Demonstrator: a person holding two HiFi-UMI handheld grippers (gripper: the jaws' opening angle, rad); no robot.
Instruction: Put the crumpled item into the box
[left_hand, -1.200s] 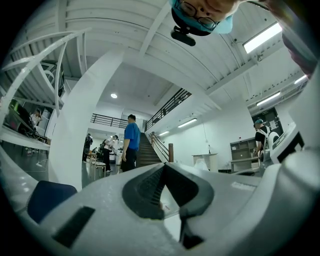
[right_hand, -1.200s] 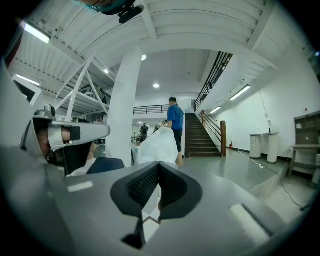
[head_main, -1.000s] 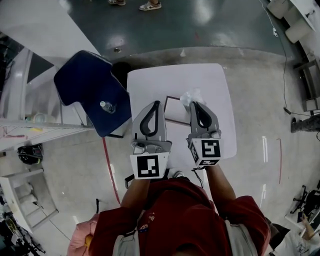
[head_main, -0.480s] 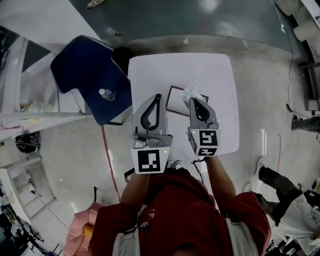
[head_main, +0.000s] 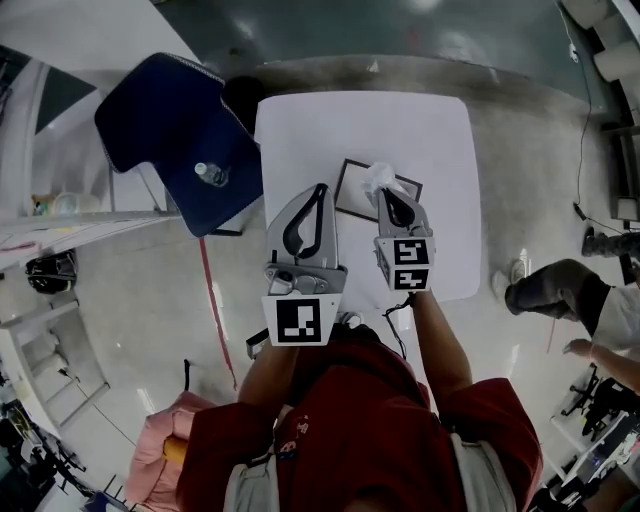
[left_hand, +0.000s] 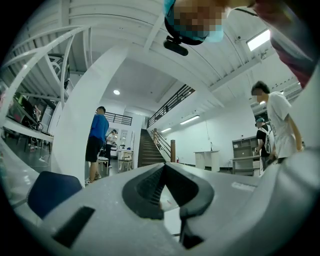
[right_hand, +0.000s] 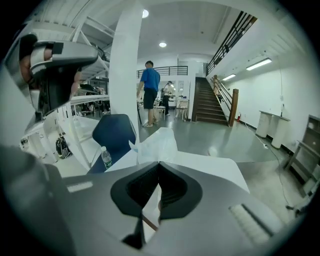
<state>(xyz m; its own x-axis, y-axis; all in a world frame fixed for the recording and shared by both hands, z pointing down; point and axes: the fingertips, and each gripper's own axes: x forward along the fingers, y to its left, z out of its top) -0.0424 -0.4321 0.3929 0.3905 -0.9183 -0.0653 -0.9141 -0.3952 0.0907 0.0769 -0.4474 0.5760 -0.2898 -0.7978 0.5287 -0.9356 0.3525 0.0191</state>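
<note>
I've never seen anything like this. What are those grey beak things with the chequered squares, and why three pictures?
No robot here: a person holds two hand-worked two-jaw grippers; the patterned cubes are part of them. The top-down picture comes from a camera on the person's head; the other two come from cameras riding on each gripper, looking along its jaws. Below stands a white table with a shallow dark-rimmed box. The right gripper pinches a crumpled white item at the box. The left gripper is shut and empty. A blue chair beside the table bears a bottle.
</note>
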